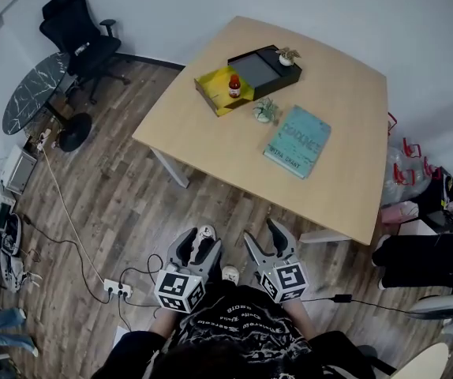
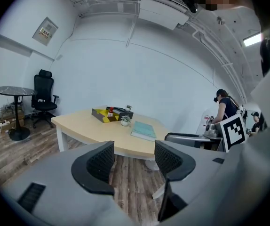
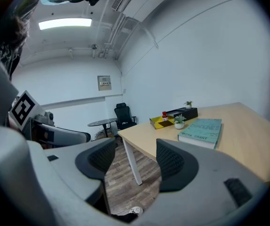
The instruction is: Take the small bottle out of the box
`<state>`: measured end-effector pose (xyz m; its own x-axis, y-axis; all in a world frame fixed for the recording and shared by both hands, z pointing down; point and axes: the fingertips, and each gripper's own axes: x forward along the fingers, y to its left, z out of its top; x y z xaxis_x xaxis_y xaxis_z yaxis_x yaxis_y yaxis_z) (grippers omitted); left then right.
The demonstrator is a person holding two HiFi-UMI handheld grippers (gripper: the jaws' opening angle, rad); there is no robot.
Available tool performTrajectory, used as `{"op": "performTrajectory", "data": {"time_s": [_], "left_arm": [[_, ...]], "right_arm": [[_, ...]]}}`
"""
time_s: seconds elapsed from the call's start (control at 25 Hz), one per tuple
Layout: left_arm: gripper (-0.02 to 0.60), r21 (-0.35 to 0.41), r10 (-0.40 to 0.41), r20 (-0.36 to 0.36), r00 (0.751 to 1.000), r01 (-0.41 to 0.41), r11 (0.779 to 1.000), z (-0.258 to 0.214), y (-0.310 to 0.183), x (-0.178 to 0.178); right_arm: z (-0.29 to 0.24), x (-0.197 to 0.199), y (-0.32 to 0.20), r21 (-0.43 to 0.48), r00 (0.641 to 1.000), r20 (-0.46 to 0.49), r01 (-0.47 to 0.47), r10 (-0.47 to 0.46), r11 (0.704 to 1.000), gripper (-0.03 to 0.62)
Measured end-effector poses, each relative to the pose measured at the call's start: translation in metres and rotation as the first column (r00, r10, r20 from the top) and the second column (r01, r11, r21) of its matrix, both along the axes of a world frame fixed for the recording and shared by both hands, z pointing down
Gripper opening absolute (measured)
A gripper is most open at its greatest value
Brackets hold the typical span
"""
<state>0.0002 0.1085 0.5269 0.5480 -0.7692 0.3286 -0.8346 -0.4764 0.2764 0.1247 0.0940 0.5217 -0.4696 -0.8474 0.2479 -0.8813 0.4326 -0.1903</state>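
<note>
Two empty grippers held low, well short of the table.
The wooden table (image 1: 337, 93) lies toward 12 o'clock. At 6 o'clock, over the floor, the left gripper (image 1: 196, 240) and right gripper (image 1: 263, 238) both have jaws spread wide on nothing. A teal book (image 1: 297, 141) lies at 4 o'clock from the yellow-and-black box (image 1: 211, 88), in whose yellow half the small bottle (image 1: 234, 86) stands upright.
</note>
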Motion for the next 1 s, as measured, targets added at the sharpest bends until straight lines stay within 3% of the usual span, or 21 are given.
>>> {"op": "performTrajectory", "data": {"time_s": [0.36,1.0], "left_arm": [[0.273,-0.004,0.051,0.0,0.999,-0.051,0.999,0.009,-0.053,0.001],[0.273,-0.002,0.174,-0.03,0.984,-0.174,0.985,0.007,-0.22,-0.015]], "right_arm": [[0.005,-0.003,-0.046,-0.001,0.999,-0.011,-0.032,0.032,0.999,0.284],[0.002,-0.025,-0.197,-0.031,0.991,-0.05,-0.126,0.124,0.992,0.284]]}}
